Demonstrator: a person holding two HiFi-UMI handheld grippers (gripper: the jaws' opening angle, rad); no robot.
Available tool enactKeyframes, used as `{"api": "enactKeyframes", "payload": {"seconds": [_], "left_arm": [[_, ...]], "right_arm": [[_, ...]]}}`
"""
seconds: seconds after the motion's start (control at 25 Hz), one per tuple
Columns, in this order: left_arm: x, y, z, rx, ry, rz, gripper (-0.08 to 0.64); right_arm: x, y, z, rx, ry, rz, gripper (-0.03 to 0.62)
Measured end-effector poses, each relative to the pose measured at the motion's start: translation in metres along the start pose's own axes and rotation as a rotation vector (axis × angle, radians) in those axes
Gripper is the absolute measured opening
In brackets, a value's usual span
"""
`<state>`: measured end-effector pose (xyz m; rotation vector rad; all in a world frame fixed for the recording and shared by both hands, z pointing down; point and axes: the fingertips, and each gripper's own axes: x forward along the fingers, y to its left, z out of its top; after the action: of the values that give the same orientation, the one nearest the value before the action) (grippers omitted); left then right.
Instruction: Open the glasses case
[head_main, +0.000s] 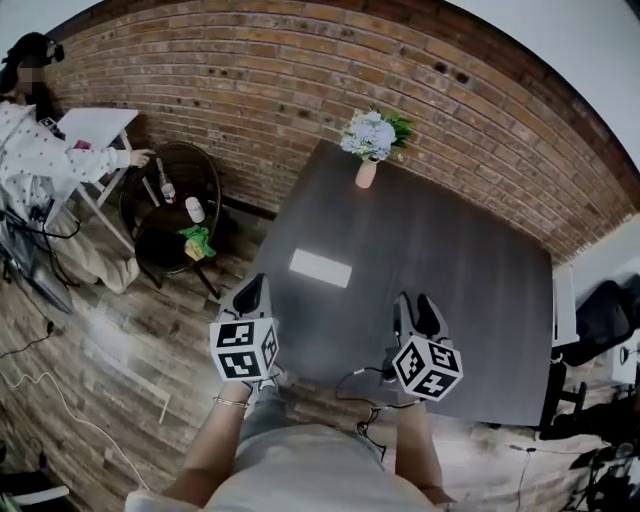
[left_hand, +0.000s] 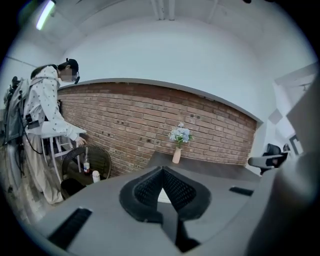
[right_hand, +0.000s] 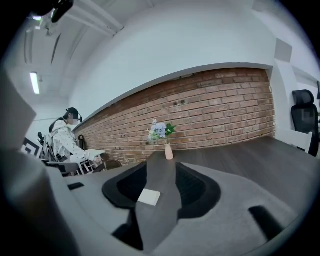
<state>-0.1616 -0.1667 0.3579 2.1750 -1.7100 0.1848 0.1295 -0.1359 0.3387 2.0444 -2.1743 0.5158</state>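
Flat white rectangular glasses case (head_main: 320, 267) lies on the dark wood-grain table (head_main: 450, 270), toward its left edge. Left gripper (left_hand: 162, 169): ribbed black jaws pinched together at the tips, empty. Right gripper (right_hand: 161, 170): jaws spread wide, nothing between, over the near edge.

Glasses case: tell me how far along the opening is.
Done: nothing yet. The white glasses case lies flat on the table, apparently closed and untouched. In hand: both tongs are at the table's near edge, short of the case. The left tongs are shut and empty, the right tongs open and empty. Left: reach the case, steady it and lift its lid.
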Motion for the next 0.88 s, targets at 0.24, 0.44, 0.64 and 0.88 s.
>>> {"api": "enactKeyframes", "payload": {"seconds": [0.24,0.44,0.64,0.88], "left_arm": [[0.039,0.031,0.018,0.037,0.038,-0.087,0.005],[0.067,0.041,0.015,0.016,0.066,-0.106,0.005],[0.086,0.038,0.0,0.0,0.107,-0.108,0.005],[0.099,0.033,-0.007,0.021,0.132,-0.099,0.005]], "right_arm": [[0.023,0.03,-0.001,0.043,-0.002,-0.074,0.183],[0.038,0.034,-0.015,0.033,0.055,-0.098,0.178],[0.053,0.027,-0.014,0.031,0.062,-0.099,0.176],[0.074,0.028,-0.014,0.025,0.078,-0.055,0.173]]}}
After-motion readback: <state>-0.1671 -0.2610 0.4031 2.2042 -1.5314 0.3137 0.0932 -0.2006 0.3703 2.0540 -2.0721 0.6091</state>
